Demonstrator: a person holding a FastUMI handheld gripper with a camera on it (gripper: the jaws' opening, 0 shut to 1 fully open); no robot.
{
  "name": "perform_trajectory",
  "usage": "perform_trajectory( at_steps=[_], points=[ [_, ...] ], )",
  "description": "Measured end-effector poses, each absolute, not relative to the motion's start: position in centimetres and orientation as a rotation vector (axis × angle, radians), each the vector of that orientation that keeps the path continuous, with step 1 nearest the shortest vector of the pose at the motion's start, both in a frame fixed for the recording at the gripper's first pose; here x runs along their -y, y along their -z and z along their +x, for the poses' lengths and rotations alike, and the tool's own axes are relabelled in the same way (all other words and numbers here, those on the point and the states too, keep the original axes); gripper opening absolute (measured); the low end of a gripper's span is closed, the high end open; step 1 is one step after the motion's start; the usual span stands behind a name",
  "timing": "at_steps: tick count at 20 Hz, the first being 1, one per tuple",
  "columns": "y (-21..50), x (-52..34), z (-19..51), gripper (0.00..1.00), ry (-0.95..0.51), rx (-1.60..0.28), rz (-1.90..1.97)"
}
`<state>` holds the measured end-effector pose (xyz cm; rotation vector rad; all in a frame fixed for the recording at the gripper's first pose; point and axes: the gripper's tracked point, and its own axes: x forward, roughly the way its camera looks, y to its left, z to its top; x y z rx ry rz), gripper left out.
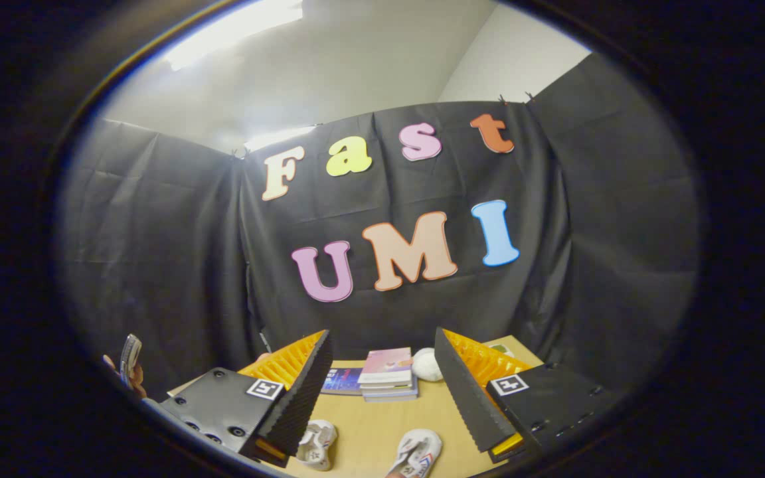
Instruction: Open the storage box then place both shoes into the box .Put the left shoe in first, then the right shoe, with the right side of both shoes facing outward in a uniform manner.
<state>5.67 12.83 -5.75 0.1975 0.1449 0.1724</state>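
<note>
White shoes (pixel 369 453), two, lie between the spread-apart claw (pixel 382 388) fingers, three stacked books (pixel 388 375) beyond.

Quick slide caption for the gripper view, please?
Open tongs hover above two white shoes on the wooden table, books stacked beyond.

Two shoes (pixel 368 453) lie side by side on the tabletop (pixel 382 418) between the hand-held gripper (pixel 382 398) fingers, held wide apart; stacked books (pixel 388 376) sit beyond.

gripper (pixel 382 392) fingers spread, empty | two shoes (pixel 317 443) between them on table (pixel 382 425) | books (pixel 388 376) beyond
</note>
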Motion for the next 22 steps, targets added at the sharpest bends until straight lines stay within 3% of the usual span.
perform_trajectory(
  at_steps=[12,22],
  points=[
    [18.0,-24.9,6.6,0.99,-0.29,-0.467,0.636],
    [30.8,-38.3,3.0,0.99,-0.386,-0.886,1.23]
  ],
)
